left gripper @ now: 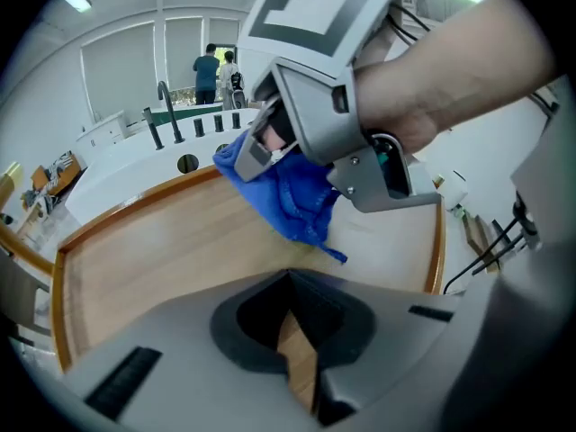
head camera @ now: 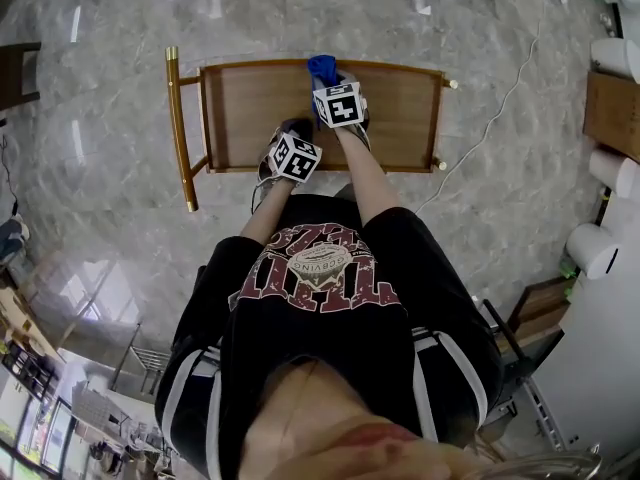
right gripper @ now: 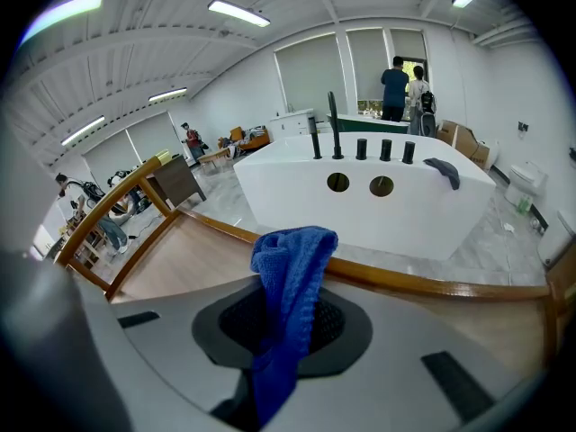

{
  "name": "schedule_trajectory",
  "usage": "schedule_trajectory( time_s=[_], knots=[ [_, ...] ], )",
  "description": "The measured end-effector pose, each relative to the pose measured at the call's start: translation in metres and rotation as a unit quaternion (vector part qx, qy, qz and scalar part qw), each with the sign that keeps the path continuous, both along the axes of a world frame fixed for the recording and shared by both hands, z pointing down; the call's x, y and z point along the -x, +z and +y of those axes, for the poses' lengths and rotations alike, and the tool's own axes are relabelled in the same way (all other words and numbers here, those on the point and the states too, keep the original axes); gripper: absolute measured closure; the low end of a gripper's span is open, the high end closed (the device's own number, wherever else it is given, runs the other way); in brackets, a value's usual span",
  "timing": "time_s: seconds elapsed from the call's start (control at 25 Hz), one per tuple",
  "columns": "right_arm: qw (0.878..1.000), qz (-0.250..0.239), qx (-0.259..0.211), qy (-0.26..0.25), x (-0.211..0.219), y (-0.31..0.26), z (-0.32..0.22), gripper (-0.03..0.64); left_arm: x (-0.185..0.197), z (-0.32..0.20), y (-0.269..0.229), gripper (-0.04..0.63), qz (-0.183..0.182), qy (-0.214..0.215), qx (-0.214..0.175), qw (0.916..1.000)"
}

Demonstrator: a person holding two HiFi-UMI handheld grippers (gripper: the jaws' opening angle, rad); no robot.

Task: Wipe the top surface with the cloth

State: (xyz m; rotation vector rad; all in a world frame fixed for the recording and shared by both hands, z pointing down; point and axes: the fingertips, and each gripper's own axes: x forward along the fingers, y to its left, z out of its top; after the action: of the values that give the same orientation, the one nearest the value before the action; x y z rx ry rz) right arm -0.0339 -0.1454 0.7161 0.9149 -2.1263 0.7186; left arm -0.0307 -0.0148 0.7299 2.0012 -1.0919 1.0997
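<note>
The wooden top surface (head camera: 250, 108) has a raised rim and sits in a gold frame. My right gripper (head camera: 326, 78) is over its far edge, shut on a blue cloth (head camera: 322, 65). In the right gripper view the cloth (right gripper: 292, 259) sticks up from the right gripper (right gripper: 286, 318) above the wood (right gripper: 171, 250). My left gripper (head camera: 293, 130) hovers over the near middle of the top. In the left gripper view the left gripper (left gripper: 290, 282) has its jaws together with nothing held. Ahead of it the cloth (left gripper: 292, 196) hangs onto the wood (left gripper: 153, 250) from the right gripper (left gripper: 259, 151).
A gold handle bar (head camera: 180, 128) runs along the left end of the frame. On the marble floor lie a white cable (head camera: 500, 108) and a cardboard box (head camera: 612, 108). Beyond the far rim stands a white bathtub (right gripper: 360, 196), with two people (right gripper: 400, 84) behind it.
</note>
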Motion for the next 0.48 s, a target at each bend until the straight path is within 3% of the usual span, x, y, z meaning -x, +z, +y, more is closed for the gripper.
schedule_trajectory(
  time_s=[0.48],
  knots=[
    [1.0, 0.018, -0.005, 0.023, -0.046, 0.001, -0.007, 0.558, -0.003, 0.0, 0.002, 0.549, -0.033, 0.02, 0.012, 0.9992]
  ],
)
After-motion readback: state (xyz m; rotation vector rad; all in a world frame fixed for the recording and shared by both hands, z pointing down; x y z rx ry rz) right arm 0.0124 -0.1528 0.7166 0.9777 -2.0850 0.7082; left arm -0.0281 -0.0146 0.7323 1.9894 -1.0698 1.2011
